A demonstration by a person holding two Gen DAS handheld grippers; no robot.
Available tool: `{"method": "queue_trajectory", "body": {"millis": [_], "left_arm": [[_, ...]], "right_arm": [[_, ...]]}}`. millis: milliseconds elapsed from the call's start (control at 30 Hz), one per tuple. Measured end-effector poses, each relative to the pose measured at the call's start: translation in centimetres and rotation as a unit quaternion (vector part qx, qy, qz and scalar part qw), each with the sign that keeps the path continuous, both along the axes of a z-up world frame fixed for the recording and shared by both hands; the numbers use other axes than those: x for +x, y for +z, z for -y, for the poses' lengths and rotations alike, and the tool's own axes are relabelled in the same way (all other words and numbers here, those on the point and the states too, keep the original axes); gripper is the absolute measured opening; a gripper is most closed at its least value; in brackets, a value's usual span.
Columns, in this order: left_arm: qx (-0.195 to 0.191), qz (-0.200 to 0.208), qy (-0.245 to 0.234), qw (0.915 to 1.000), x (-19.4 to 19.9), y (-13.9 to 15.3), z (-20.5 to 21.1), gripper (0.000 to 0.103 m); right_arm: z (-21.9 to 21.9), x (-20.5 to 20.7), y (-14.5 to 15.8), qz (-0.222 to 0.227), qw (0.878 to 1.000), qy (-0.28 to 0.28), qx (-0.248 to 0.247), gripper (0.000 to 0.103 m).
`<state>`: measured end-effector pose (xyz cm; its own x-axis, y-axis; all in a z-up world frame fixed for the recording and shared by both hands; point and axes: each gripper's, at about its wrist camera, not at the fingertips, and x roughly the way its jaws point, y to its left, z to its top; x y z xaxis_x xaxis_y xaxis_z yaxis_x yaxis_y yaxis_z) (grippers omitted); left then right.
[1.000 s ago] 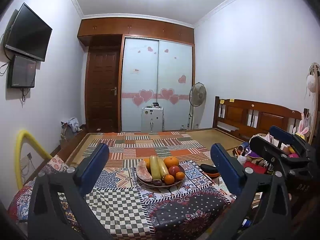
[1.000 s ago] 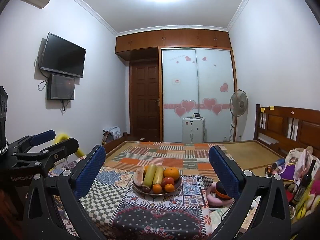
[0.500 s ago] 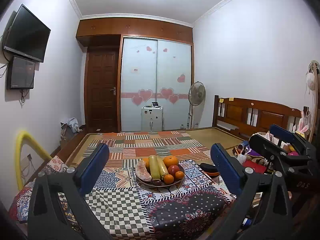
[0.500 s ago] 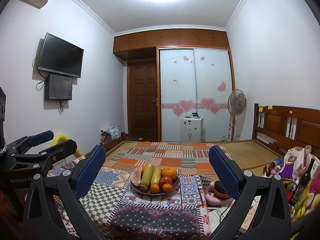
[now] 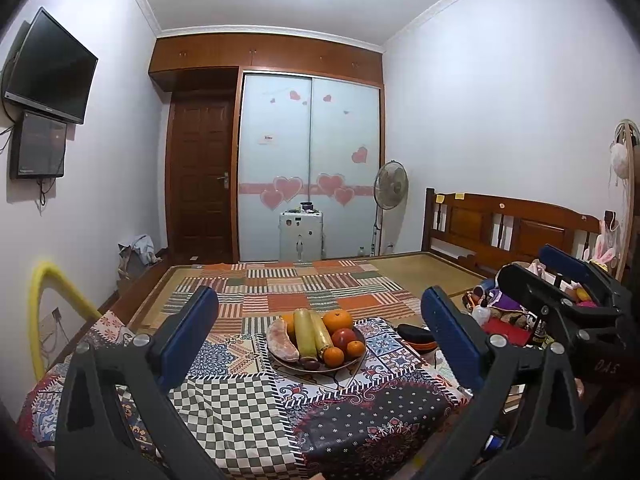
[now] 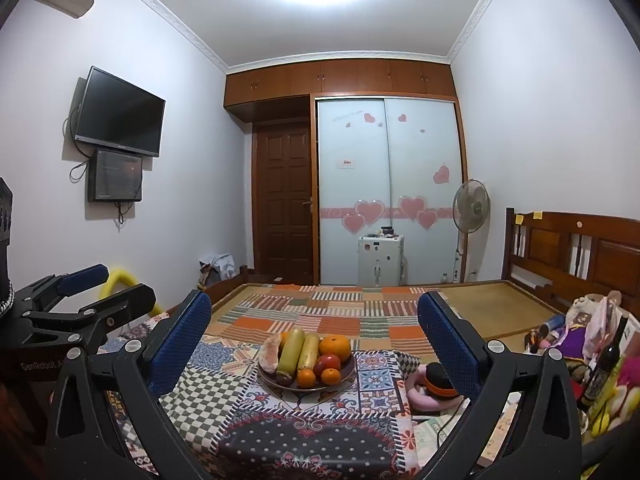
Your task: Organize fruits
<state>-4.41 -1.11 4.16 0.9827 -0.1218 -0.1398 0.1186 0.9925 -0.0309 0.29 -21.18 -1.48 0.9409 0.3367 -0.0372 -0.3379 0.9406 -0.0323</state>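
A plate (image 5: 280, 364) of fruit stands on a table covered by a patchwork cloth (image 5: 224, 400), roughly at the cloth's middle and toward its far edge. On the plate lie two long yellow-green fruits (image 5: 306, 330) side by side, pointing away from the cameras. A pale pink, curved piece (image 5: 280, 338) lies against their left side. To their right sits a large orange (image 5: 338, 320), with a red apple (image 5: 343, 338) just in front of it. Two small oranges (image 5: 334, 356) rest at the plate's near right rim, and a dark, small fruit (image 5: 310, 363) lies at the near rim beside them; what it is cannot be told.

The left gripper (image 5: 320, 332) hangs above the near part of the table, its blue-padded jaws spread wide with nothing between them, and the plate shows in the gap. The right gripper (image 6: 314, 340) is likewise spread wide and empty, framing the plate. Each gripper appears at the edge of the other's view, apart from the fruit. Right of the table lies a heap of toys (image 6: 576, 332) with a dark bottle (image 6: 604, 364).
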Motion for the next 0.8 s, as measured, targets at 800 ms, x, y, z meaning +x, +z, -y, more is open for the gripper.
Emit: {"method": "queue_trajectory", "body": {"millis": [800], "left_arm": [[-0.002, -0.004, -0.014, 0.9999, 0.1, -0.18, -0.19, 0.103]], "right_arm": [[-0.26, 0.27, 0.32, 0.0, 1.0, -0.004, 0.0, 0.103]]}}
